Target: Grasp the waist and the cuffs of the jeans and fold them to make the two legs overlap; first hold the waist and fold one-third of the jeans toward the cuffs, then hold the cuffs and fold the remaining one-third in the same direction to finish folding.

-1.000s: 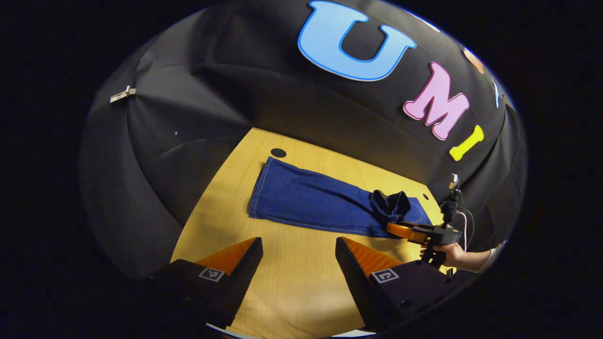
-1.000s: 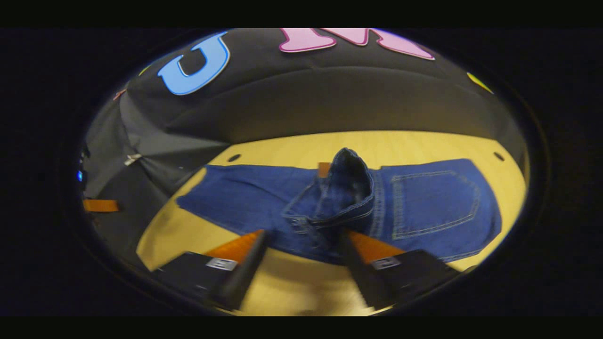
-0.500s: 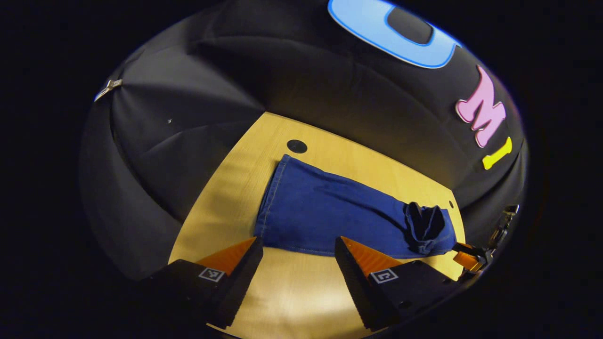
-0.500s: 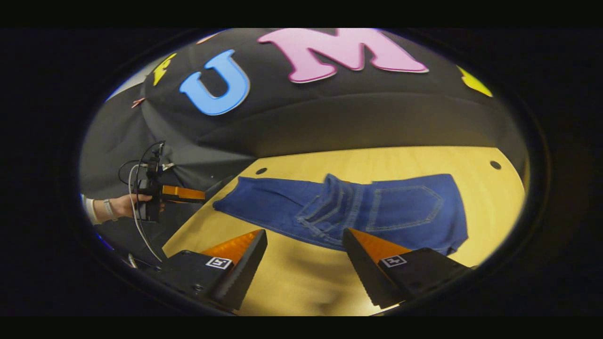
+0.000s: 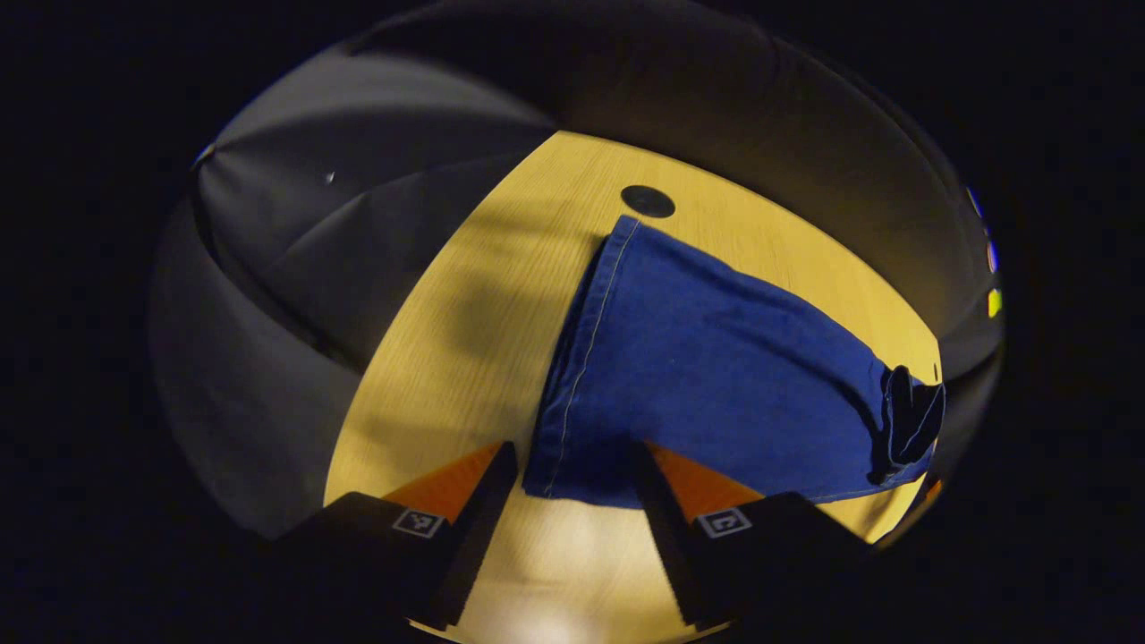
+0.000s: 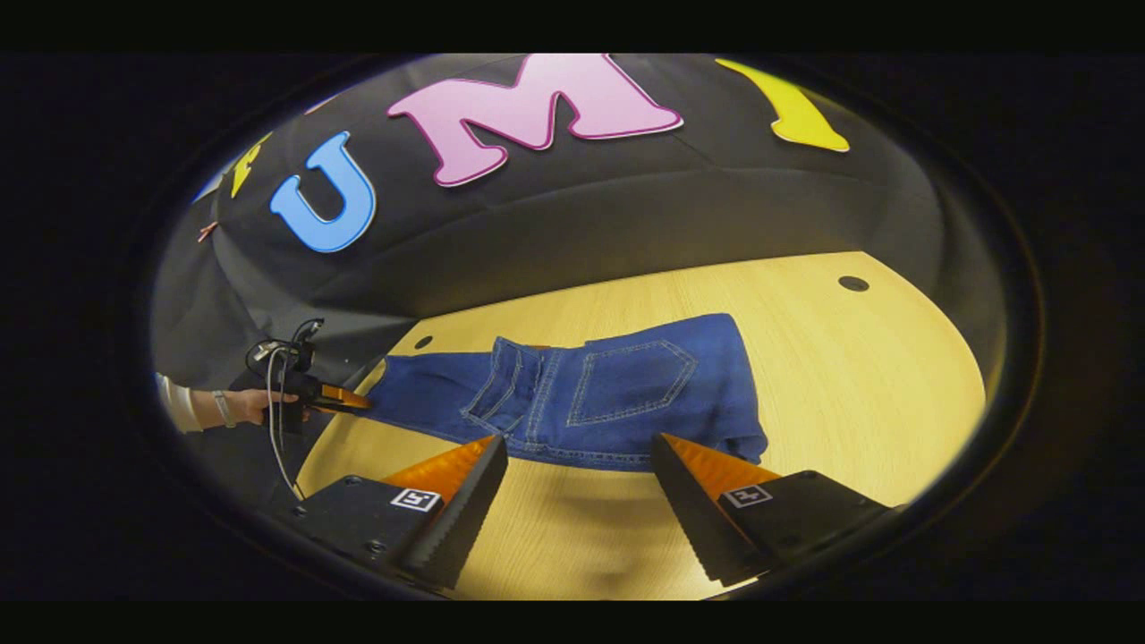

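Left gripper (image 5: 572, 465) straddles jeans (image 5: 716, 376) cuff edge.

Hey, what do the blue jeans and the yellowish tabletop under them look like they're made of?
The folded blue jeans look like cotton denim, matte and dark: pale contrast stitching outlines a back pocket and runs along the cuff hem. The yellowish tabletop looks like light wood or a wood-pattern laminate, smooth with a slight sheen; fine straight grain lines show, but solid wood versus veneer can't be told.
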Demonstrator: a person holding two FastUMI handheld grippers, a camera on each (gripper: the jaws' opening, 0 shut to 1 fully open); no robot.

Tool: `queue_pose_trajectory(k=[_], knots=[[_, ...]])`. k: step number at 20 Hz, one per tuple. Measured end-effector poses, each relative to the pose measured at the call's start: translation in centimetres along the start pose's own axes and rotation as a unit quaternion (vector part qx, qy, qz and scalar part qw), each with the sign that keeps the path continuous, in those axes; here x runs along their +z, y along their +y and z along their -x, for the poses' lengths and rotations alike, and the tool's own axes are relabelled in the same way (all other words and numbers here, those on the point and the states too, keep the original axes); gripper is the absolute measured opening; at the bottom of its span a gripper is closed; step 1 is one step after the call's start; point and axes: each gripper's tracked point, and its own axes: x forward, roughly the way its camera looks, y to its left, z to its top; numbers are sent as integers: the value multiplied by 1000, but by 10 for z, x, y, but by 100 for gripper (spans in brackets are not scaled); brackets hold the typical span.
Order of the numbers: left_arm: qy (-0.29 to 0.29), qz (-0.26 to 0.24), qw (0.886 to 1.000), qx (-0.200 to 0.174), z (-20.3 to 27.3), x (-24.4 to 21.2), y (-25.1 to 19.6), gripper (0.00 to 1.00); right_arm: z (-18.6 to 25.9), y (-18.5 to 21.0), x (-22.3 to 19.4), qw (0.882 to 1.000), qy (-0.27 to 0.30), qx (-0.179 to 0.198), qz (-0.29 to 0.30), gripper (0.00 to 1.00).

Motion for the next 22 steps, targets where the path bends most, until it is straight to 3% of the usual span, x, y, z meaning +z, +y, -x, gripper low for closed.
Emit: queue_pose_trajectory(k=[2,3,4,6,7,9,10,11,15,18,22], knots=[[31,-37,999,3,-6,-3,-5,85,-1,1,1,1000,2,3,-4,98],[34,-49,998,7,-7,-2,-8,87,1,-1,1,1000,3,3,-6,91],[35,-53,998,12,-8,-4,-11,81,0,-1,2,1000,4,2,-7,98],[27,-38,999,6,-7,-2,-19,75,2,-2,3,1000,4,5,-7,98],[20,-26,999,-6,-10,-1,-25,58,4,-3,4,1000,4,6,-8,98],[3,-13,1000,-17,-9,2,-30,35,4,-5,4,1000,8,7,-10,98],[1,-2,1000,-18,-9,1,-32,31,5,-7,5,1000,8,6,-10,98],[-9,5,1000,-18,-8,4,-32,18,6,-6,5,1000,8,7,-10,98],[-17,-1,1000,-21,1,12,-40,8,13,-6,7,1000,8,14,-6,98],[-86,-24,995,-34,34,38,-59,7,17,-10,10,1000,6,16,-3,98],[-152,-82,982,-80,99,60,-109,7,29,-15,16,999,5,30,8,98]])
